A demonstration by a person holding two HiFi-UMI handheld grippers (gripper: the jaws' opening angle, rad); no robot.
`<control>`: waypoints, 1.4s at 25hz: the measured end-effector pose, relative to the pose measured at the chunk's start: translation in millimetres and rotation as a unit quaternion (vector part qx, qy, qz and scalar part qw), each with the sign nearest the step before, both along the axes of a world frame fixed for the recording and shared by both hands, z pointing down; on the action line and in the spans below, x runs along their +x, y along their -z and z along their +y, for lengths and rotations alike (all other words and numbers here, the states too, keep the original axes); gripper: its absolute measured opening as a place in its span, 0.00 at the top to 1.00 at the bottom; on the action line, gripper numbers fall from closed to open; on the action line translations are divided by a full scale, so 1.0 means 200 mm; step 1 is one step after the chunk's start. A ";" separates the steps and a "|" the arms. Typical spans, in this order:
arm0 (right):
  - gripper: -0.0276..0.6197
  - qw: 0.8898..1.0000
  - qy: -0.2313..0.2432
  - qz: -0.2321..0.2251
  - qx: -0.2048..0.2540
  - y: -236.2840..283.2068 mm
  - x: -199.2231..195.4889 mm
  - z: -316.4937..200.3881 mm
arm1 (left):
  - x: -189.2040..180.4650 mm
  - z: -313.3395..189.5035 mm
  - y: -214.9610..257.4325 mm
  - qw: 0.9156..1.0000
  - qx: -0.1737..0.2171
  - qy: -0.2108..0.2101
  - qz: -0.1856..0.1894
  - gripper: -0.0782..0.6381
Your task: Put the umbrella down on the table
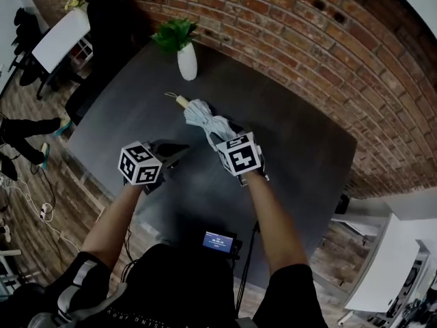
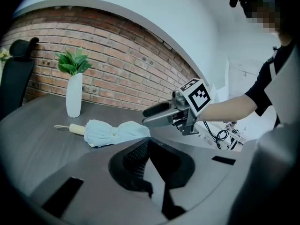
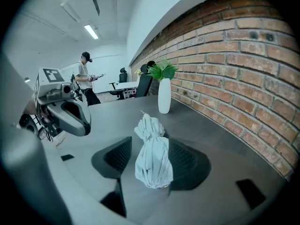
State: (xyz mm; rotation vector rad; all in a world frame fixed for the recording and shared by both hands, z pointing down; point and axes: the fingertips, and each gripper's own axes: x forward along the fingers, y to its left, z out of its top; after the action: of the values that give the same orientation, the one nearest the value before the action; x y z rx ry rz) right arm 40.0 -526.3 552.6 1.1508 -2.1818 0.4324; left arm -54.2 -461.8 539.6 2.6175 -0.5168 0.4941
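A light blue folded umbrella (image 1: 208,121) lies flat on the dark grey table (image 1: 300,162), its wooden handle (image 1: 181,101) pointing toward the vase. In the right gripper view the umbrella (image 3: 152,156) lies lengthwise between the jaws of my right gripper (image 3: 150,142), which stand open and clear of the fabric. From the left gripper view the right gripper (image 2: 149,116) hangs just above the umbrella's (image 2: 112,132) near end. My left gripper (image 1: 181,150) hovers to the left of the umbrella, shut with nothing in it.
A white vase with a green plant (image 1: 186,57) stands at the table's far side near the brick wall (image 1: 287,33). A small device with a lit screen (image 1: 218,241) sits at the near edge. A person (image 3: 85,76) stands far off beyond chairs and a white desk (image 1: 58,39).
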 end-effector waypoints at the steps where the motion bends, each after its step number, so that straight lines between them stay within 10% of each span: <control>1: 0.59 1.000 0.000 -0.005 0.006 0.02 -0.01 0.03 | -0.01 0.03 0.01 1.000 0.003 0.002 0.001 0.89; 9: 0.91 0.999 0.006 -0.037 0.036 0.17 -0.06 0.31 | -0.05 0.28 0.11 1.000 0.025 0.013 0.012 0.89; 35: 0.95 0.985 -0.049 -0.159 0.037 0.21 0.01 0.97 | -0.06 0.85 0.17 0.995 0.048 0.046 0.076 0.89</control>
State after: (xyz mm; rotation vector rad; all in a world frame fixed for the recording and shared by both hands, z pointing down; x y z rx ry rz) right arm 42.2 -331.5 509.6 1.3087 -2.4362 0.6184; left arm -66.9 -291.5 505.0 2.6807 -0.6209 0.2442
